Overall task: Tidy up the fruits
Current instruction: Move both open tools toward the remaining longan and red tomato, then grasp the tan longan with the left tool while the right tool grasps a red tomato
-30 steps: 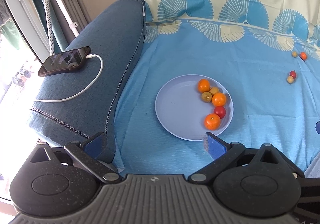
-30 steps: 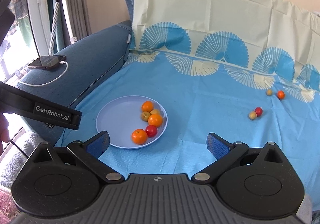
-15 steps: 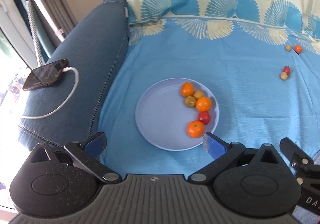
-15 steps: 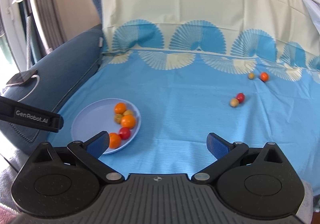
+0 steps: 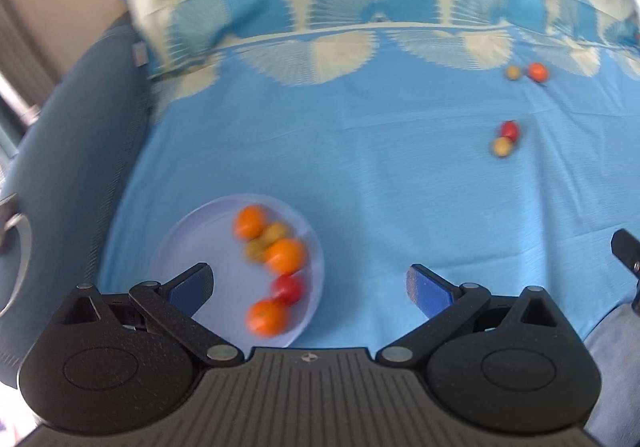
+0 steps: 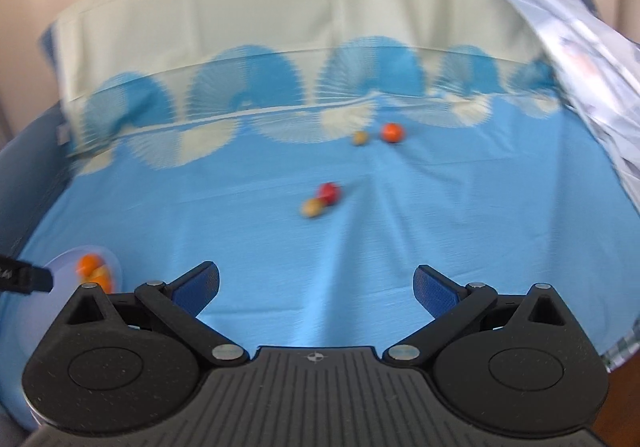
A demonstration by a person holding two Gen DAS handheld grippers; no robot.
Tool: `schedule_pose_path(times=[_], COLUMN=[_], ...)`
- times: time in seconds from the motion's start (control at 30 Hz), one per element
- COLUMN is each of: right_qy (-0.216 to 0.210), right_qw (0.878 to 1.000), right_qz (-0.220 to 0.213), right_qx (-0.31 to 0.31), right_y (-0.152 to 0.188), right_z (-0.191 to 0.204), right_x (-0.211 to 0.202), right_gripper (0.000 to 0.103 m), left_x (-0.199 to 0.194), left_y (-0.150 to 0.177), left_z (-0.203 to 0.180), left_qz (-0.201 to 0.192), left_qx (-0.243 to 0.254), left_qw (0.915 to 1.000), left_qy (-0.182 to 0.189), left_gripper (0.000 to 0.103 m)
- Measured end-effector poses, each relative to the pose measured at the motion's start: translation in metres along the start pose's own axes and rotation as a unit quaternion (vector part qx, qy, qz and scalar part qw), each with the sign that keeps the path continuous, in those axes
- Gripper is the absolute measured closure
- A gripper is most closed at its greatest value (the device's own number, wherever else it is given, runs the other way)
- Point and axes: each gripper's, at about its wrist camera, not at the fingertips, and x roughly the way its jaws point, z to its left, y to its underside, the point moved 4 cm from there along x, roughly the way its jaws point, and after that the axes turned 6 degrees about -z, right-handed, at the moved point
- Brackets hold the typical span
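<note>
1. Blue sheet carries four stray fruits: red fruit touching yellow one, mid-sheet.
2. Plate, left edge, collects six.
3. Right gripper, left gripper: fingers spread, empty, ready to fetch.

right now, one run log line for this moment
left gripper open, empty | right gripper open, empty | plate holds fruits | four loose fruits on blue sheet

Blurred view, left gripper with blue pads spread wide and empty, pale plate near left holding oranges and a red fruit, blue patterned sheet, four small fruits far right, well apart from the plate
</note>
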Motion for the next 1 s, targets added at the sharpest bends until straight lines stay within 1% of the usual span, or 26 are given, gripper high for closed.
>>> schedule_pose_path(times=[0.13,0.2,0.3,0.4,0.5,0.53,0.6,0.63,0.7,0.73,0.77,0.8,0.9,0.97,1.0], right_qy=[0.034,0.052,0.072,0.081,0.080,0.079,0.078,0.078,0.076,0.075,0.075,0.074,0.072,0.068,0.064], right_qw=[0.999,0.998,0.996,0.994,0.994,0.994,0.994,0.994,0.995,0.995,0.995,0.996,0.996,0.997,0.997], right_qz=[-0.013,-0.012,-0.005,0.000,0.007,0.010,0.013,0.015,0.016,0.015,0.014,0.013,0.008,0.008,0.007], right_qx=[0.013,0.021,0.054,0.071,0.075,0.074,0.071,0.070,0.066,0.062,0.058,0.053,0.042,0.037,0.035], right_y=[-0.009,-0.012,-0.015,-0.015,-0.012,-0.011,-0.010,-0.010,-0.011,-0.012,-0.013,-0.013,-0.015,-0.015,-0.015], right_z=[-0.037,-0.054,-0.078,-0.092,-0.097,-0.098,-0.099,-0.099,-0.098,-0.097,-0.096,-0.095,-0.091,-0.089,-0.088], right_x=[0.031,0.048,0.069,0.086,0.104,0.110,0.123,0.130,0.142,0.148,0.153,0.158,0.171,0.180,0.184], right_gripper=[0.001,0.001,0.001,0.001,0.001,0.001,0.001,0.001,0.001,0.001,0.001,0.001,0.001,0.001,0.001], left_x=[0.038,0.062,0.098,0.133,0.166,0.175,0.191,0.195,0.204,0.207,0.209,0.208,0.206,0.205,0.203], left_y=[-0.029,-0.044,-0.064,-0.078,-0.087,-0.089,-0.091,-0.090,-0.089,-0.088,-0.087,-0.087,-0.089,-0.092,-0.093], left_z=[-0.053,-0.083,-0.127,-0.163,-0.185,-0.190,-0.196,-0.198,-0.202,-0.204,-0.206,-0.207,-0.210,-0.208,-0.204], left_qz=[-0.019,-0.031,-0.045,-0.045,-0.031,-0.026,-0.011,-0.004,0.002,0.000,-0.002,-0.009,-0.020,-0.025,-0.030], left_qx=[0.041,0.069,0.108,0.129,0.127,0.122,0.115,0.113,0.114,0.115,0.117,0.115,0.121,0.122,0.118], left_qw=[0.9985,0.9963,0.9910,0.9865,0.9863,0.9864,0.9859,0.9851,0.9827,0.9817,0.9804,0.9796,0.9744,0.9740,0.9754], left_qy=[0.030,0.042,0.065,0.090,0.100,0.107,0.121,0.130,0.146,0.152,0.159,0.164,0.188,0.190,0.184], left_gripper=[0.000,0.000,0.000,0.000,0.002,0.006,0.019,0.029,0.035,0.041,0.045,0.046,0.078,0.077,0.077])
